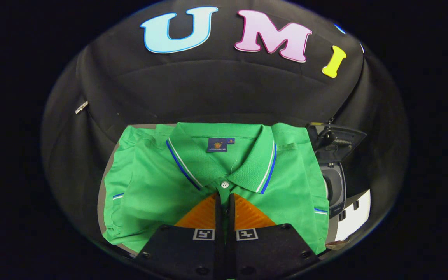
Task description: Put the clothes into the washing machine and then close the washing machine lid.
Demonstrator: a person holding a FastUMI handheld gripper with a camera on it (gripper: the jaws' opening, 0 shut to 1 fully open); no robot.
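The bench (105,182) shows as a pale strip along its left edge; nearly all the rest of it lies under my green polo shirt (150,186), folded flat with the collar toward the far edge and the sleeves tucked at the sides. Off the bench's right edge sits the washing machine (335,182), a small dark unit with its lid (340,142) standing up and open, the drum mouth showing below it. So as I judge it, nothing is done yet: the shirt is not in the machine, and the lid waits for last.

My gripper (224,202) is down on the shirt's placket, just below the collar button (224,184). The fingers are drawn nearly together with a thin fold of green between them, so I take it I am pinching the shirt. Lifting, carrying right, dropping in and closing all remain.
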